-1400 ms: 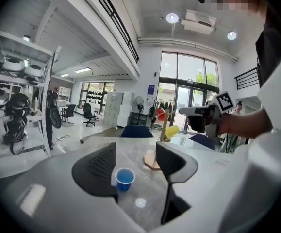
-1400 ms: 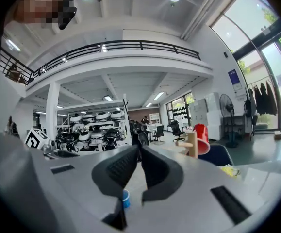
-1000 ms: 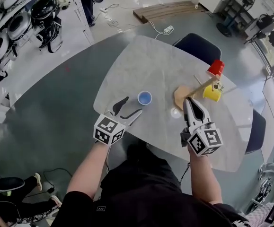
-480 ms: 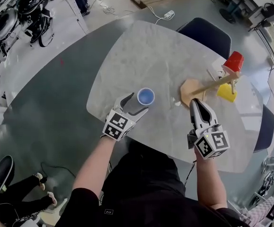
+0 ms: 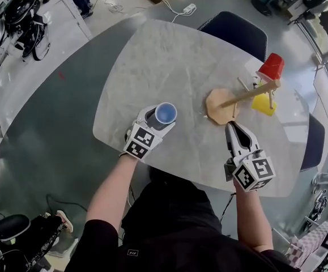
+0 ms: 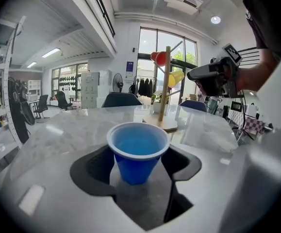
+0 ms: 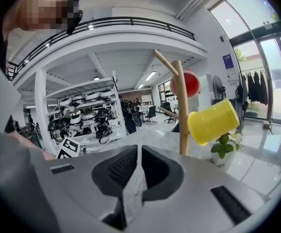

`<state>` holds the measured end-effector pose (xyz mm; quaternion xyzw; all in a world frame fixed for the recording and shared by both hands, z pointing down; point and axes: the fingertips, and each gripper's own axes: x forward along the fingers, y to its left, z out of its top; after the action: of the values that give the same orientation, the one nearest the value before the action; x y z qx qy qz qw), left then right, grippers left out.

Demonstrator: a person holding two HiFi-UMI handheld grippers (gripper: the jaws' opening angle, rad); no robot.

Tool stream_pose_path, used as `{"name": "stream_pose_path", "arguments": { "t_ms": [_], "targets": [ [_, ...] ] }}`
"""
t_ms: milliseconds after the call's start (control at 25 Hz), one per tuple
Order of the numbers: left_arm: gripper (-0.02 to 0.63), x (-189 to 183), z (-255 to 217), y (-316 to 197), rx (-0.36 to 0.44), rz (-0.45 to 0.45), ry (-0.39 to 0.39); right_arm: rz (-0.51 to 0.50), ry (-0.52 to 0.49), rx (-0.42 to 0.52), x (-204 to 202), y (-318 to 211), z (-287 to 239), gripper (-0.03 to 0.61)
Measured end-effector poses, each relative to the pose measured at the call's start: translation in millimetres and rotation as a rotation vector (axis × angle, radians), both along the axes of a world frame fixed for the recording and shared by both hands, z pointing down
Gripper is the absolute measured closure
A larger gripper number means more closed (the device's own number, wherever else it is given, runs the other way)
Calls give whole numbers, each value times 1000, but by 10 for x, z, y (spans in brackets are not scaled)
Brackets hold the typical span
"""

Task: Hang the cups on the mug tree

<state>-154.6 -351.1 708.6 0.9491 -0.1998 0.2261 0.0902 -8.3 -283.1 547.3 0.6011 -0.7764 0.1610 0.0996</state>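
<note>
Left gripper view, near to far: the left gripper (image 5: 159,118), jaws wide apart and just closing in, flanks the upright blue cup (image 6: 136,154), which stands between them on the table (image 6: 57,130), apparently not yet clamped. Ahead and right of its tips, the right gripper (image 7: 139,152), jaws together and empty, faces the mug tree (image 7: 180,106). Beyond that tool's tips, a yellow cup (image 7: 213,122) and a red cup (image 7: 191,84) hang on pegs. Judged progress: two cups hung; the blue one remains to be grasped, lifted and hooked.
</note>
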Motion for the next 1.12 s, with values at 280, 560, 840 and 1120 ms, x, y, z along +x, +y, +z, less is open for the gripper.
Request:
{"name": "stream_pose_path", "arguments": {
  "t_ms": [280, 560, 840, 1120],
  "targets": [
    [307, 151, -539, 274, 4, 13, 55, 39, -10, 13, 126, 220, -416, 541],
    [307, 311, -1093, 584, 22, -21, 93, 34, -3, 89, 326, 467, -858, 541],
    [307, 574, -1524, 839, 53, -134, 69, -56, 21, 113, 680, 838, -922, 541],
    [307, 1037, -1771, 1189, 69, -296, 64, -165, 20, 137, 1269, 1281, -988, 541]
  ]
}}
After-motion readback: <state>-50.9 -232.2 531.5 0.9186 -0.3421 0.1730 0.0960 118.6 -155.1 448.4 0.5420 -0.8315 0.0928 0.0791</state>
